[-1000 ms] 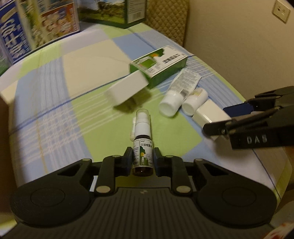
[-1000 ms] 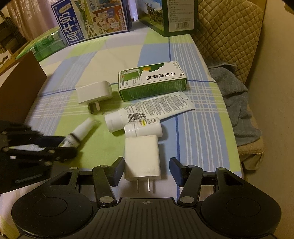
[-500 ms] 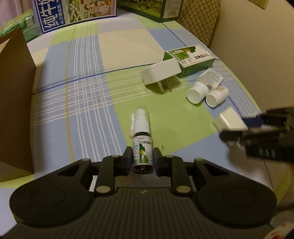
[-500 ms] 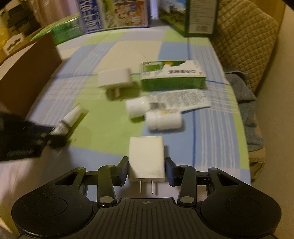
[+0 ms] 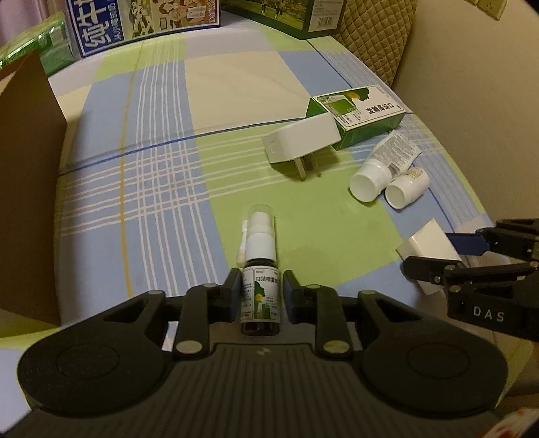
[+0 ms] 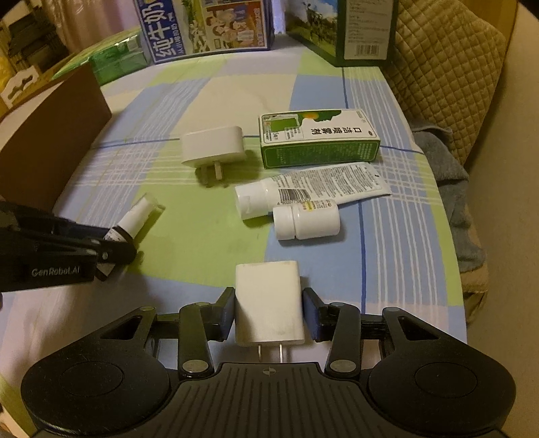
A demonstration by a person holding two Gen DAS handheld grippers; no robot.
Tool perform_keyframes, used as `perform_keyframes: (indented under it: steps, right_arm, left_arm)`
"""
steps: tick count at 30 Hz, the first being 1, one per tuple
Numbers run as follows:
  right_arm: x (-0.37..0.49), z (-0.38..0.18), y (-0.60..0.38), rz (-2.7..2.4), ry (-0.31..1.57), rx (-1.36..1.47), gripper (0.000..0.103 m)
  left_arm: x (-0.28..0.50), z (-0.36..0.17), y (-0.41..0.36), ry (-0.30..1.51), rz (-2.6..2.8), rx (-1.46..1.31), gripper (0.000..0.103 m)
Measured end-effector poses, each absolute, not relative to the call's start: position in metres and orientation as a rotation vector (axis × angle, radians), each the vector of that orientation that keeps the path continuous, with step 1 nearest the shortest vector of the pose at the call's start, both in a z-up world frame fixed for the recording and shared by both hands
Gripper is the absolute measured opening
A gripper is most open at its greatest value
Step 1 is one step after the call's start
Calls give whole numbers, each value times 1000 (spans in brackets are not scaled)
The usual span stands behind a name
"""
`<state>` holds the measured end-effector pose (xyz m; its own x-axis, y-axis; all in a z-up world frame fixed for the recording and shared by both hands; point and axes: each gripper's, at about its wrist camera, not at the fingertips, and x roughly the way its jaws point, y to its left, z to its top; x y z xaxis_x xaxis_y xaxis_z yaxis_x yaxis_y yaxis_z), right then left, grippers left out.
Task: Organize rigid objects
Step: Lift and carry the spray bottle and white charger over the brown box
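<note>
Checked cloth [image 5: 161, 175] in blue, green and cream covers the bench; a brown cardboard box wall [image 5: 27, 188] stands at the left edge of both views, and printed cartons [image 6: 205, 27] line the far edge at the top of the frame.

Left claw [image 5: 262, 293]: jaws fully closed on a small brown spray bottle [image 5: 260, 300], gripped at the labelled body, white nozzle and clear cap pointing up the frame. In the right wrist view this claw enters from the left edge with the bottle [image 6: 134, 222] projecting from it.

Right claw [image 6: 268, 315]: jaws closed against both sides of a white charger [image 6: 267, 303], its two prongs pointing toward the camera. The charger [image 5: 431, 242] appears at the right edge of the left wrist view.

Loose items, centre to upper right of the right wrist view: a white plug adapter [image 6: 214, 145], a green medicine box [image 6: 316, 141] just beside it, a white tube [image 6: 310, 190] lying below the box, and a small white pill bottle [image 6: 305, 222] touching the tube. A grey towel [image 6: 448, 182] lies at the right edge.
</note>
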<state>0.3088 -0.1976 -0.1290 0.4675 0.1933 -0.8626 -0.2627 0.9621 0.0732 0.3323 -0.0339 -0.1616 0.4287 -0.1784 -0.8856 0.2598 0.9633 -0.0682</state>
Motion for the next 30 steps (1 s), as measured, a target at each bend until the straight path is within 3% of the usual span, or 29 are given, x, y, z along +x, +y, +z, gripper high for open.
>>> perform_keyframes:
  steps: [30]
  right_arm:
    - [290,-80,-166,377,980,-15,38]
  left_arm:
    - [280,-101,11,970,-257,-13,19]
